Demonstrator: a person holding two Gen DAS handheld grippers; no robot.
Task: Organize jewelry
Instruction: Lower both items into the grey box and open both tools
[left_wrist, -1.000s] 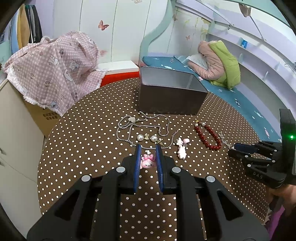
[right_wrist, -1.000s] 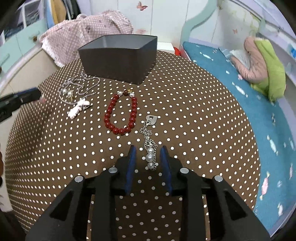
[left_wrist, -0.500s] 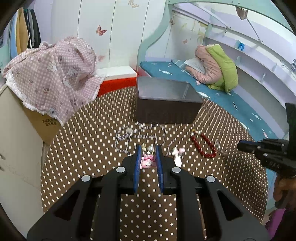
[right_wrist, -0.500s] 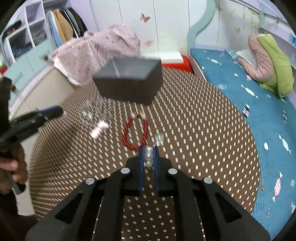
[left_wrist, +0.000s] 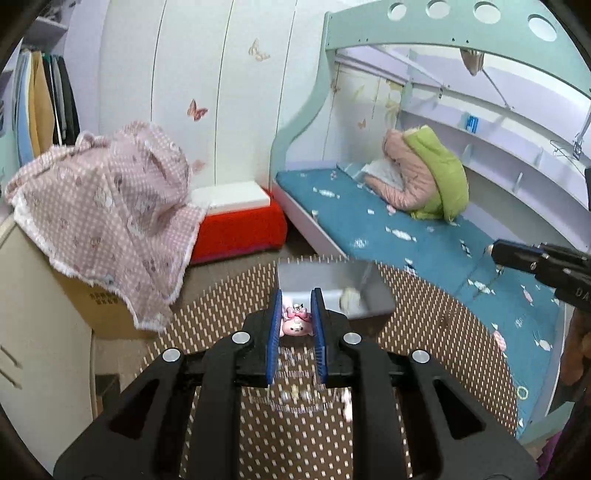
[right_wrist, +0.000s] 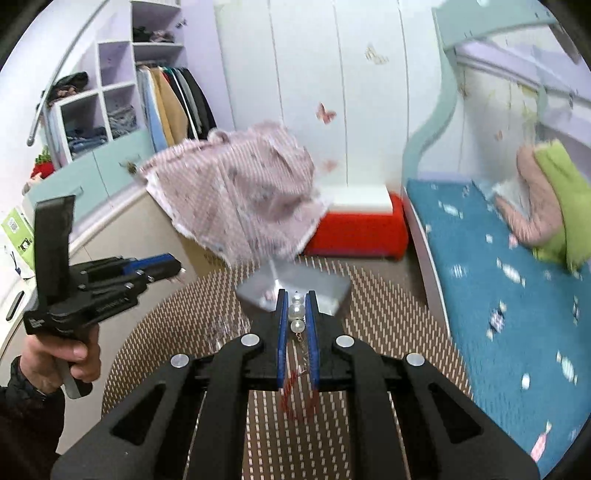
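Polka-dot tabletop (left_wrist: 229, 306), two pieces lifted, none boxed yet.
Our left gripper (left_wrist: 297, 325) jaws clamp the pink charm (left_wrist: 295, 325); our right gripper (right_wrist: 297, 317) jaws clamp the pearl bracelet (right_wrist: 296, 314); the grey box (left_wrist: 369, 295) waits ahead, and the red bracelet (right_wrist: 295, 398) lies below.

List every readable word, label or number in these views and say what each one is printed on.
"DA", cut off by the frame edge: on the side of the right gripper.
Printed characters on the cardboard box: too blurred to read.
White lettering on the left gripper body: too blurred to read.
Green package with a code square: unreadable.
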